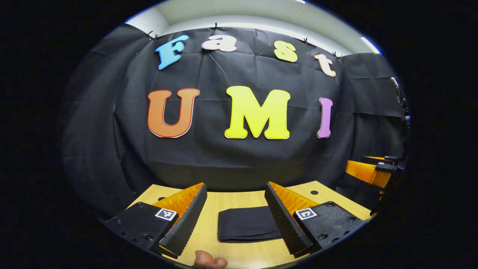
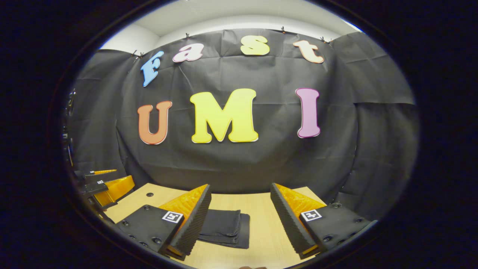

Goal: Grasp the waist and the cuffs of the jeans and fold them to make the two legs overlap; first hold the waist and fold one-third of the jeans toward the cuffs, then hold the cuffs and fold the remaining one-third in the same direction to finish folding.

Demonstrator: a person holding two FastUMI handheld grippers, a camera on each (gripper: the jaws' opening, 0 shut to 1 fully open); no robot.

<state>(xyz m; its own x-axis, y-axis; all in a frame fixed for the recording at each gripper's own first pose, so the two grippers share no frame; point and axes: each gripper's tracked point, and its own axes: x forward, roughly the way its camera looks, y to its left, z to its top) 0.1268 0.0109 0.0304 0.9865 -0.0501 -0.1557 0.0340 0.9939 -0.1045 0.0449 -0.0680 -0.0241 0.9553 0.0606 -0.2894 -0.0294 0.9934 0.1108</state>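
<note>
Wooden surface (image 1: 239, 257) bearing folded jeans (image 1: 248, 223); left hand-held gripper (image 1: 239, 224) and right hand-held gripper (image 2: 242, 228) both spread wide above jeans, grasping nothing

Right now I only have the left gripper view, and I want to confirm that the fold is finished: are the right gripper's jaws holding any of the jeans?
Observer: No. The right gripper has its jaws wide apart, clamping nothing.
Operator: How does the bundle's end look?
Observer: The folded jeans show stacked layers at one end, the bottom layer sticking out past the upper ones.
Operator: And my own gripper?
Observer: The left gripper shows beside the table, apart from the jeans.
</note>
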